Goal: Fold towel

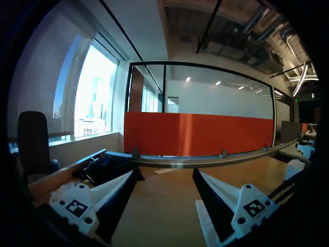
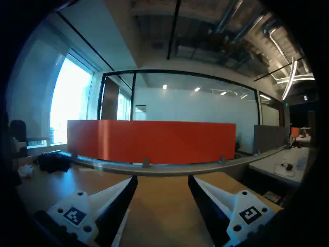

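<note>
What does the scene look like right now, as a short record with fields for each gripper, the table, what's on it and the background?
left gripper: open, empty, above the table
right gripper: open, empty
table: wooden
white cloth: flat edge beside a finger of the left gripper, perhaps the towel
dark bundle: on the table, far left in the left gripper view
partition: orange, behind the table
window: bright, at left
</note>
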